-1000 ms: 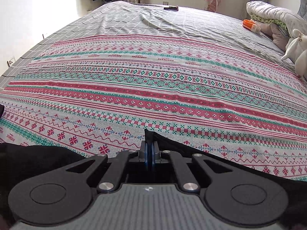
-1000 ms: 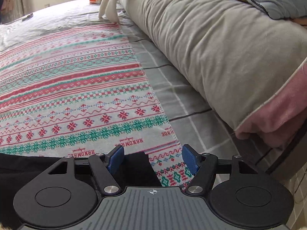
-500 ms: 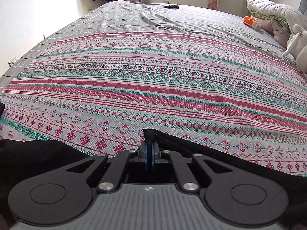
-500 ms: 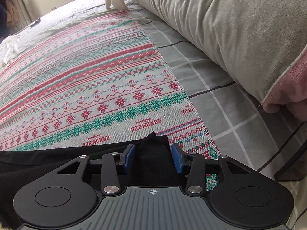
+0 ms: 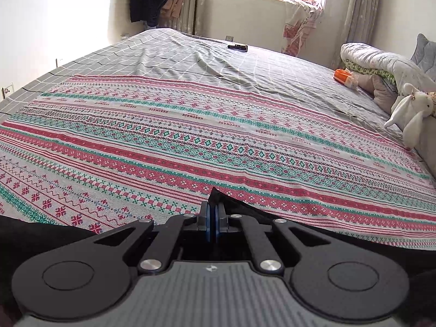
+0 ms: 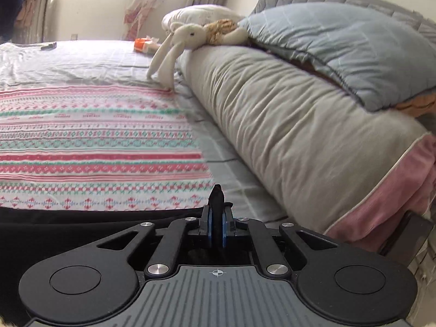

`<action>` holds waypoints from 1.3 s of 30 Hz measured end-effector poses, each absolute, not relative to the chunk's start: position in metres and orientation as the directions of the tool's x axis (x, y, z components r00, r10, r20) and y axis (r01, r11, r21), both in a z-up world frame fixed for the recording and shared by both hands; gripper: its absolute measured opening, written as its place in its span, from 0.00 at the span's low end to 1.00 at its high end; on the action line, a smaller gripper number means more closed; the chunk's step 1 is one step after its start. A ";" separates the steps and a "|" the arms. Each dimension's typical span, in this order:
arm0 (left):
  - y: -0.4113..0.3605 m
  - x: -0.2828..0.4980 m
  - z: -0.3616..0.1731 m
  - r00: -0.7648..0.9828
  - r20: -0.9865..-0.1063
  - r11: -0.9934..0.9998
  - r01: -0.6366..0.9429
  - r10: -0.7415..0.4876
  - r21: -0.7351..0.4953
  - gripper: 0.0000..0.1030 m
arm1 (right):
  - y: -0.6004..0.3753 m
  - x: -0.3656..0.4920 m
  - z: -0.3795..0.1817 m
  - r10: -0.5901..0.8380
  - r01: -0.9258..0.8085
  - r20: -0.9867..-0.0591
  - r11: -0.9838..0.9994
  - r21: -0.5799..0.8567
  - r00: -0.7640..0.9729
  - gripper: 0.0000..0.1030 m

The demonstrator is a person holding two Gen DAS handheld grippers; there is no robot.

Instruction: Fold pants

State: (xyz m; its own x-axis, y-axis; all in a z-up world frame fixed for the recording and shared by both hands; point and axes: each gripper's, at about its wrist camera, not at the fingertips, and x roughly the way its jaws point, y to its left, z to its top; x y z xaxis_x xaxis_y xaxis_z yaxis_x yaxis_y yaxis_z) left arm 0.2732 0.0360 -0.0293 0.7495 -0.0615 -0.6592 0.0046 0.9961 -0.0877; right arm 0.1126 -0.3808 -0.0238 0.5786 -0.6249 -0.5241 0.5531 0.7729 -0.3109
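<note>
- The left gripper (image 5: 212, 212) is pressed together, pinching a peak of the black pants (image 5: 239, 209) at 6 o'clock in its view.
- The right gripper (image 6: 216, 218) likewise pinches the pants (image 6: 81, 220), black cloth poking up between its blue pads (image 6: 209, 227).
- The pants stretch toward 9 o'clock over the patterned blanket (image 6: 95, 147).
- A long pillow (image 6: 286, 136) lies toward 3 o'clock, with a toy rabbit (image 6: 185, 36) at 12.

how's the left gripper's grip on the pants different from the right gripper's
The left gripper pinches a thin fold of the black pants, its blue pads nearly touching. The right gripper clamps a thicker bunch, a tuft poking up above the pads, which sit wider apart. Both are shut on the fabric above the patterned blanket.
</note>
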 end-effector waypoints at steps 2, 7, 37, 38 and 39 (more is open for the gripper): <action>0.034 0.279 -0.035 0.752 -0.656 0.996 0.014 -0.069 -0.089 0.24 | -0.383 0.123 -0.028 -0.665 0.565 -0.493 0.743 -0.359 0.561 0.05; 0.029 0.292 -0.057 0.798 -0.602 0.999 0.002 -0.023 -0.036 0.23 | -0.392 0.152 -0.063 -0.737 0.585 -0.444 0.675 -0.450 0.509 0.04; 0.148 0.133 0.008 0.674 -0.734 0.996 -0.025 0.083 0.090 1.00 | -0.229 0.054 -0.015 -0.176 0.122 -0.716 0.984 -0.127 0.676 0.84; 0.160 0.129 0.008 0.674 -0.734 0.996 -0.051 0.091 0.077 1.00 | -0.222 0.051 -0.016 -0.160 0.104 -0.717 0.987 -0.122 0.679 0.84; 0.173 0.124 0.008 0.673 -0.733 0.995 -0.077 0.098 0.062 1.00 | -0.214 0.047 -0.017 -0.144 0.085 -0.717 0.989 -0.117 0.682 0.84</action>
